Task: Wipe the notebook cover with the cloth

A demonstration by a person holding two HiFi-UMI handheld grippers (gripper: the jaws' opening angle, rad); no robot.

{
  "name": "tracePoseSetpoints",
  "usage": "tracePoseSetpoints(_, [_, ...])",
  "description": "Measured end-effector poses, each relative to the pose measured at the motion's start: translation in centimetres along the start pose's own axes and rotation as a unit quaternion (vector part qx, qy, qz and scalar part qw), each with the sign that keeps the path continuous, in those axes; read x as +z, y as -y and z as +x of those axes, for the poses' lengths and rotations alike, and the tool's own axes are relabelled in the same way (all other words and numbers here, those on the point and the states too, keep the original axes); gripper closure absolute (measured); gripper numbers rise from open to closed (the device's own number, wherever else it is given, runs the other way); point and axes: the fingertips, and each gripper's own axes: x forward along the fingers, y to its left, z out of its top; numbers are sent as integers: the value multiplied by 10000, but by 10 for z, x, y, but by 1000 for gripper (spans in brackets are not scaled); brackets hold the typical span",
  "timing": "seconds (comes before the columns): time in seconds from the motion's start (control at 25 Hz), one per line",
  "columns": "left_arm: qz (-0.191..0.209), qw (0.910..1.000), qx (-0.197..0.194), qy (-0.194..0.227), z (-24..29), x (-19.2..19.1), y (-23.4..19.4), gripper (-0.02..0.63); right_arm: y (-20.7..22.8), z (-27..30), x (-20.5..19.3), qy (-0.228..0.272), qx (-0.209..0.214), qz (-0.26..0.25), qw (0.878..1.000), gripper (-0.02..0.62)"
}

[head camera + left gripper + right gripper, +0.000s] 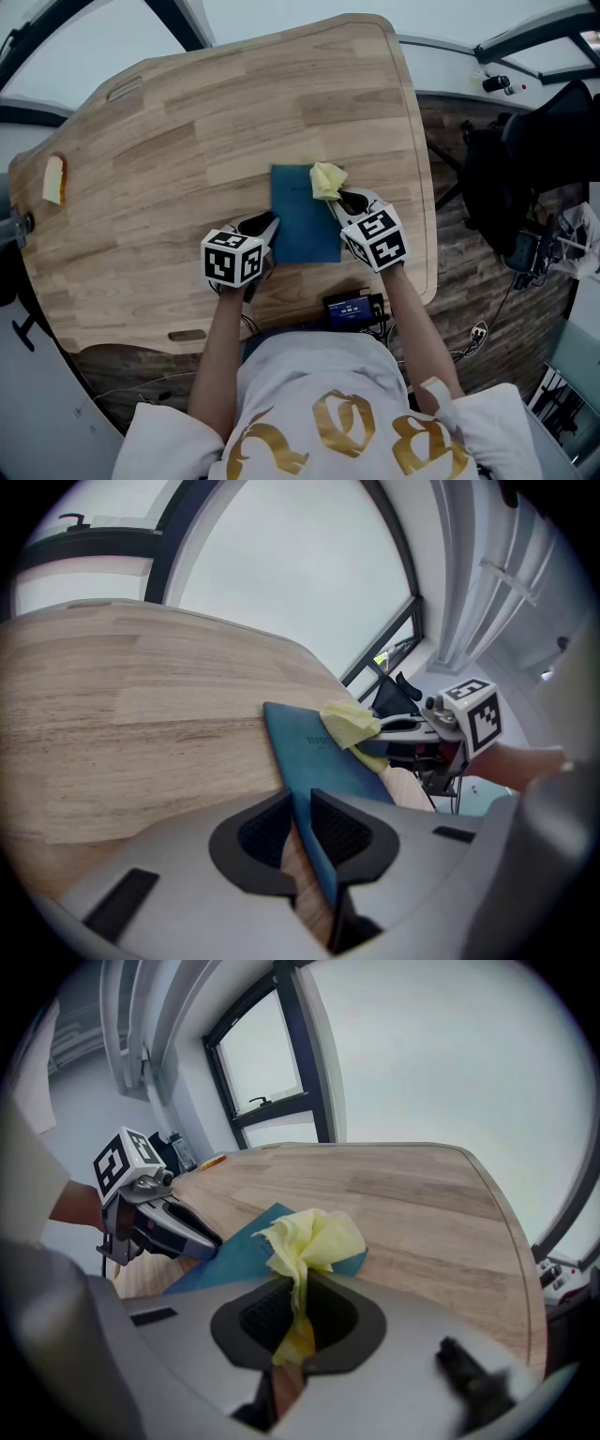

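Note:
A blue notebook [305, 214] lies flat near the middle of the wooden table [187, 159]. My left gripper [262, 230] is at its left edge, and in the left gripper view the jaws are shut on that edge of the notebook [319, 752]. My right gripper [349, 202] is shut on a crumpled yellow cloth [327, 180], which rests on the notebook's far right corner. The right gripper view shows the cloth [314, 1239] bunched between the jaws above the blue cover [234, 1251], with the left gripper [183, 1232] across from it.
A small yellow and orange item [53, 178] lies at the table's left edge. A dark device [352, 307] sits at the near edge by the person's body. A black chair [525, 159] stands to the right of the table.

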Motion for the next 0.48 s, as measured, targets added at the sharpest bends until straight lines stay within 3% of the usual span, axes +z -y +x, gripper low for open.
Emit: tracePoseSetpoints(0.48, [-122,9999,-17,17,1,0,0,535,-59,13,-6,-285,746,-156,9967,558])
